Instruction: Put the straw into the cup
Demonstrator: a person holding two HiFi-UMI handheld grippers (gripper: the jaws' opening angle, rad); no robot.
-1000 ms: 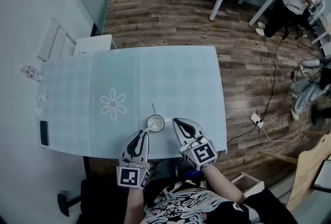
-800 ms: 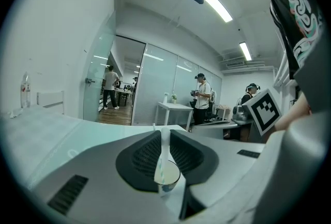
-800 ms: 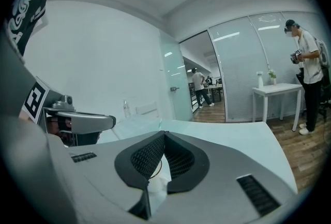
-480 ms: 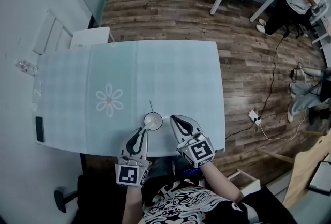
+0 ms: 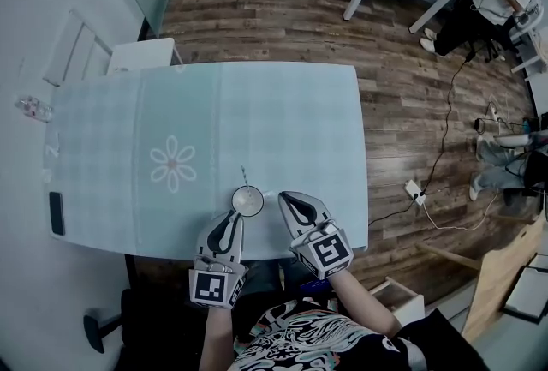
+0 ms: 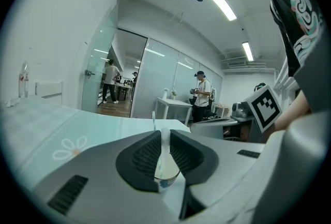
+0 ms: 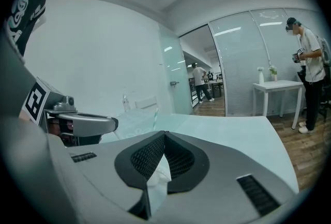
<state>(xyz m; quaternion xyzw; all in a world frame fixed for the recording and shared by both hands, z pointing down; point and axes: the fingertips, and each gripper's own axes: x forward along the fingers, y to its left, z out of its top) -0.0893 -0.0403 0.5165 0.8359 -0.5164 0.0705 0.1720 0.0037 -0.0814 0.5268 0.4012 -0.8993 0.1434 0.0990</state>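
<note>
Pale, thin straw (image 5: 244,178) stands upright in the small cup (image 5: 248,200) near the front edge of the light table (image 5: 291,121). It looks feather-light and easily bent, best pinched gently at mid-length, and the cup seems light enough to tip. Left gripper (image 5: 234,220) sits just beside the cup, jaws drawn to a slit, grasping nothing I can make out. Right gripper (image 5: 286,200), close on the cup's right, is clamped on a crumpled white scrap (image 7: 155,179), perhaps a wrapper.
</note>
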